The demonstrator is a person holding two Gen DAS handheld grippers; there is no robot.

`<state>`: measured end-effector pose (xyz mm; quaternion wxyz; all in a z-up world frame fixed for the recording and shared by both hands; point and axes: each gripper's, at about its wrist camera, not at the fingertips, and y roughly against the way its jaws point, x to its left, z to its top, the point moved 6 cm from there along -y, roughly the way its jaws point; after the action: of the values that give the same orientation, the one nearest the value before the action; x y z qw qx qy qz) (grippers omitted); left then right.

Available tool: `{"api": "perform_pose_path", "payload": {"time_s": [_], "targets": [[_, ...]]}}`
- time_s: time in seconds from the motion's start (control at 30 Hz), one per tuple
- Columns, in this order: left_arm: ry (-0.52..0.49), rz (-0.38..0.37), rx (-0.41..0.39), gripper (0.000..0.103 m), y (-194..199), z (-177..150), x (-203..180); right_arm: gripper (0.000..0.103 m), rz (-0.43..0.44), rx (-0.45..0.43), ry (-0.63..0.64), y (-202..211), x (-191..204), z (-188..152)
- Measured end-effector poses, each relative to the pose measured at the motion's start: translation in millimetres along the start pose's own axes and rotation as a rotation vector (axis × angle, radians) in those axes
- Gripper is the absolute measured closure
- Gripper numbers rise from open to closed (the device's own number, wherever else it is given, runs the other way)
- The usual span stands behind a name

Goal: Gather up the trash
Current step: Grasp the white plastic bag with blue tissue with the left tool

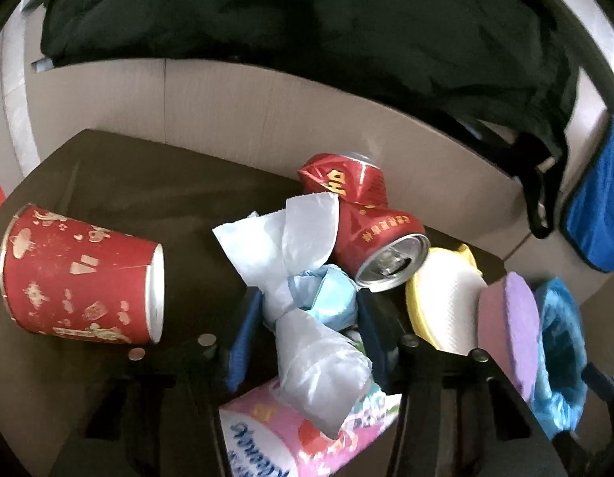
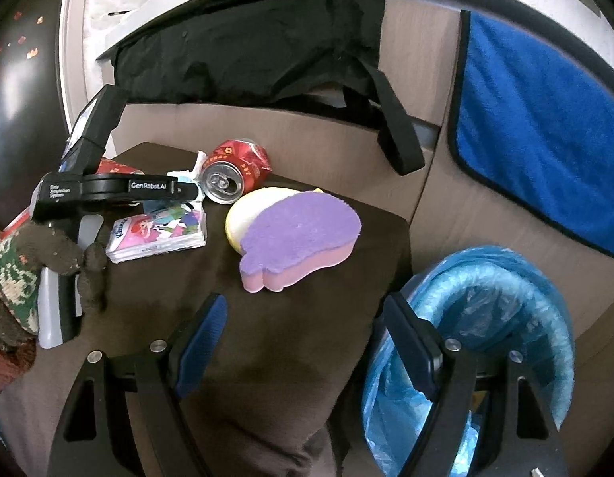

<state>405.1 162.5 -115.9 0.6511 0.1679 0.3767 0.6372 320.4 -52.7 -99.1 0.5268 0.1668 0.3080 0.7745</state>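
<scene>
The dark brown table [image 2: 307, 338] carries all the litter, and off its right edge waits the bin lined with a blue plastic bag [image 2: 506, 318]. The right gripper [image 2: 307, 338] hovers over the near edge, jaws spread wide and empty. The left gripper [image 1: 307, 318] is the nearer one: the crumpled white tissue wad with a pale blue scrap [image 1: 307, 278] sits between its blue pads, long axis running straight ahead toward the far edge. The pads look close on it, though whether they truly press is hard to tell. Beyond the wad lies the crushed red drink can [image 1: 366, 222] with gold Chinese characters; left, the tipped red paper cup [image 1: 80, 274]. The pink tissue pack [image 2: 160, 234] seems to read "Kleenex". The left gripper's body reads "GenRobot.AI".
</scene>
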Motion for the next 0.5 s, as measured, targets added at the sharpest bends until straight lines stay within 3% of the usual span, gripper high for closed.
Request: {"api": "perform_pose_path", "payload": {"time_s": [0.3, 0.5], "targets": [[0.023, -0.084, -0.177, 0.055, 106.0, -18.8, 26.9, 0.025, 0.063, -0.006, -0.046, -6.4, 16.2, 23.6], [0.086, 0.031, -0.273, 0.055, 151.3, -45.8, 90.8, 0.025, 0.122, 0.009, 0.016, -19.3, 60.3, 43.9]]}}
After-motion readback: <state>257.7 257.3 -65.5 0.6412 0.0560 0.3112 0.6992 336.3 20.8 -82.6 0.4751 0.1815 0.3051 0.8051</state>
